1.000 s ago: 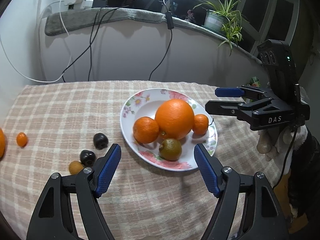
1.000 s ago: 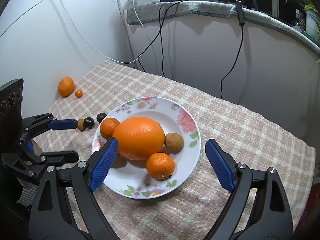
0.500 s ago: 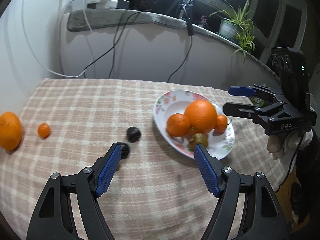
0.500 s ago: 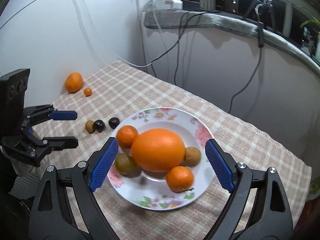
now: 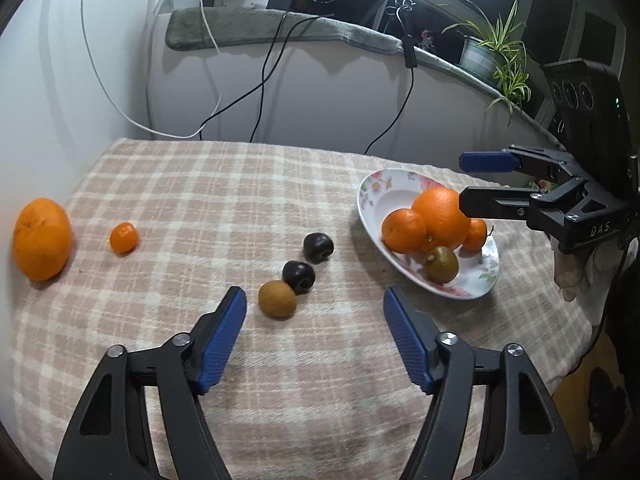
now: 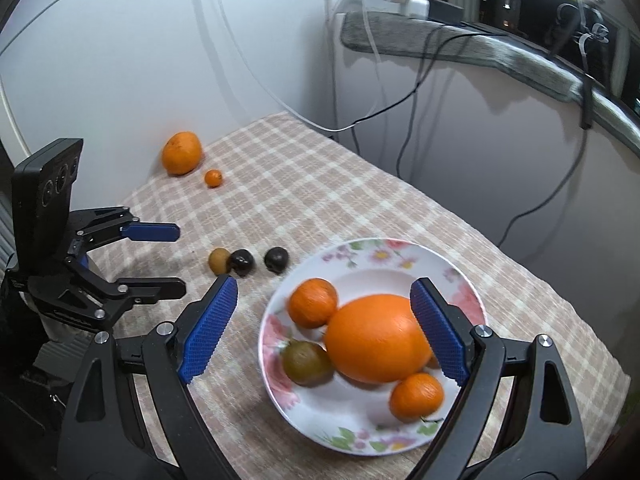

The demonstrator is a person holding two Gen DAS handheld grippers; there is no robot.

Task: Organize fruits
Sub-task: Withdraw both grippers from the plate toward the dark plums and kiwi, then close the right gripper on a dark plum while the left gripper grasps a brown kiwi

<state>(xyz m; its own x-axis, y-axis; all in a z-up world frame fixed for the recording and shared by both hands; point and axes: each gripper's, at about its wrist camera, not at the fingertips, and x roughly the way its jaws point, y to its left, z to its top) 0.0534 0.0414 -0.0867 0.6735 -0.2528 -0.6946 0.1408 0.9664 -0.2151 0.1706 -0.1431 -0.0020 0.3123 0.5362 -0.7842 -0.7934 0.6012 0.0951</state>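
A floral plate [image 5: 376,194] [image 6: 360,438] holds a large orange [image 5: 440,218] [image 6: 374,338], two small oranges and a brown-green fruit [image 5: 441,264]. On the checked cloth lie a brown fruit [image 5: 277,298] [image 6: 219,260], two dark plums [image 5: 299,276] [image 5: 318,247], a tiny orange [image 5: 124,237] and a big orange [image 5: 41,238] [image 6: 181,153]. My left gripper [image 5: 314,308] [image 6: 170,256] is open and empty, just short of the brown fruit. My right gripper [image 6: 324,300] [image 5: 472,184] is open and empty, above the plate.
The table stands against a white wall with hanging cables [image 5: 260,88]. A grey ledge [image 5: 280,30] holds a power strip and a potted plant [image 5: 494,54]. The table's right edge drops off beyond the plate.
My left gripper has swung left from the plate toward the loose fruits, which now sit ahead of its fingers. My right gripper has drifted over the plate. Both stay open.
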